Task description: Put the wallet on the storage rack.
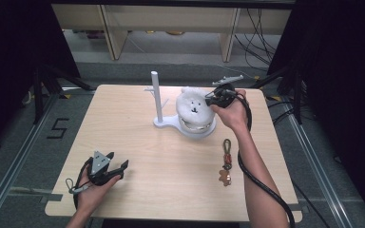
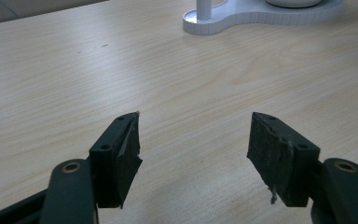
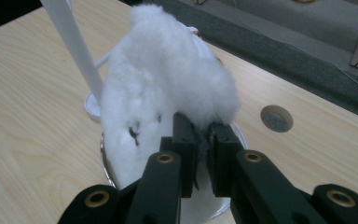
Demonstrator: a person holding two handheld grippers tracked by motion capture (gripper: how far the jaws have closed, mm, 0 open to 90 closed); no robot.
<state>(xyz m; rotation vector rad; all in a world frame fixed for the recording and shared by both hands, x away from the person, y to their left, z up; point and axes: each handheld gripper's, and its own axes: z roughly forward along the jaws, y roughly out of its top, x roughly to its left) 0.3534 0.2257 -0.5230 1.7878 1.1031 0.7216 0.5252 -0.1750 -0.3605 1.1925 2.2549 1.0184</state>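
- Dark curtains flank a pale wooden table, with shelving legs and cables on the floor beyond its far edge
- Toward the far middle of the table stands a white stand: a post with side pegs on a flat base that widens to the right into a round dish
- On that dish sits a fluffy white plush with a small dark face toward the near side; in the right gripper view its fur rises just above the jaws, beside the post
- Right gripper is at the plush's right edge, its jaws nearly together and pinching a bit of the fur
- Left gripper rests near the table's near left corner, jaws wide apart and holding nothing; the left gripper view has bare wood between them and the stand's base well beyond
- A keychain with a small brown figure lies flat to the right of centre, well apart from both grippers and untouched
- By my reading the grasp on the plush is made, but it still sits on the dish, so lifting it and placing it or hanging it on a peg is left
- Whether the keychain also belongs on the stand I cannot tell
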